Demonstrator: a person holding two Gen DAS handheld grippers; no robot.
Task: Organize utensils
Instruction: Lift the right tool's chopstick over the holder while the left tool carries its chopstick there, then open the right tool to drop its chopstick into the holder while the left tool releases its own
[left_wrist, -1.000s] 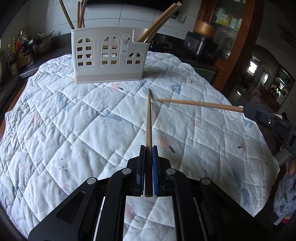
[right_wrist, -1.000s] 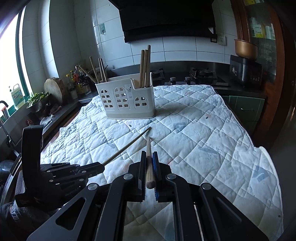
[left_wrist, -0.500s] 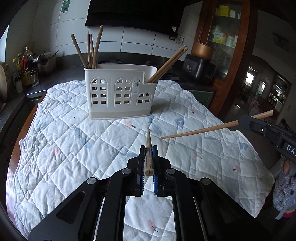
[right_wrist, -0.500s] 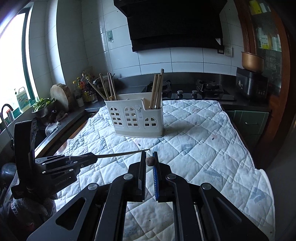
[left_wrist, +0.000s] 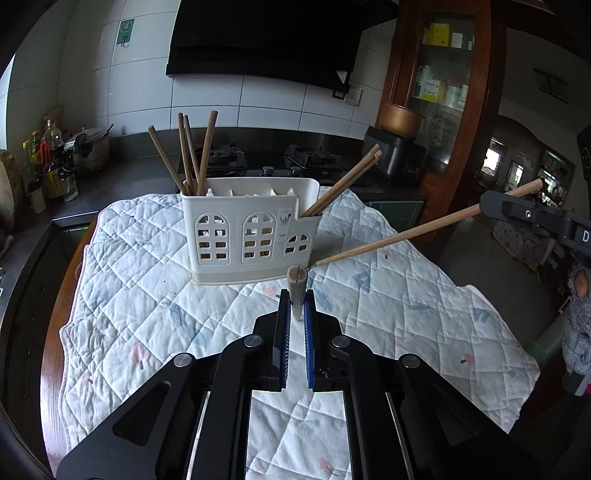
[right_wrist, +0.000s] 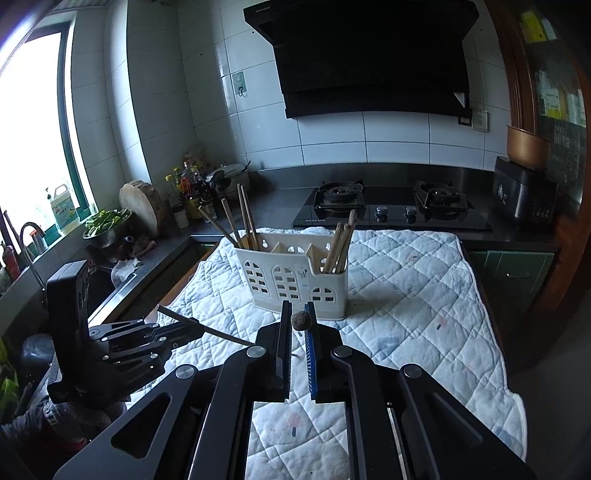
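Observation:
A white utensil holder (left_wrist: 253, 229) (right_wrist: 293, 273) stands on the quilted cloth with several wooden chopsticks in its left and right compartments. My left gripper (left_wrist: 296, 301) is shut on a wooden chopstick (left_wrist: 297, 284), seen end-on, lifted above the cloth just in front of the holder. My right gripper (right_wrist: 298, 319) is shut on another chopstick (right_wrist: 301, 320), also end-on. That chopstick shows in the left wrist view (left_wrist: 406, 236), slanting down toward the holder's right side. The left gripper's chopstick shows in the right wrist view (right_wrist: 207, 328).
The quilted cloth (left_wrist: 147, 295) covers a round table. A dark counter with a gas hob (right_wrist: 388, 210) runs behind. Bottles (left_wrist: 51, 166) stand at the left, a rice cooker (right_wrist: 524, 192) at the right, a sink (right_wrist: 33, 240) by the window.
Both grippers have lifted their chopsticks off the cloth and tipped them up, so each now points end-on at its camera. Both have moved closer to the holder.

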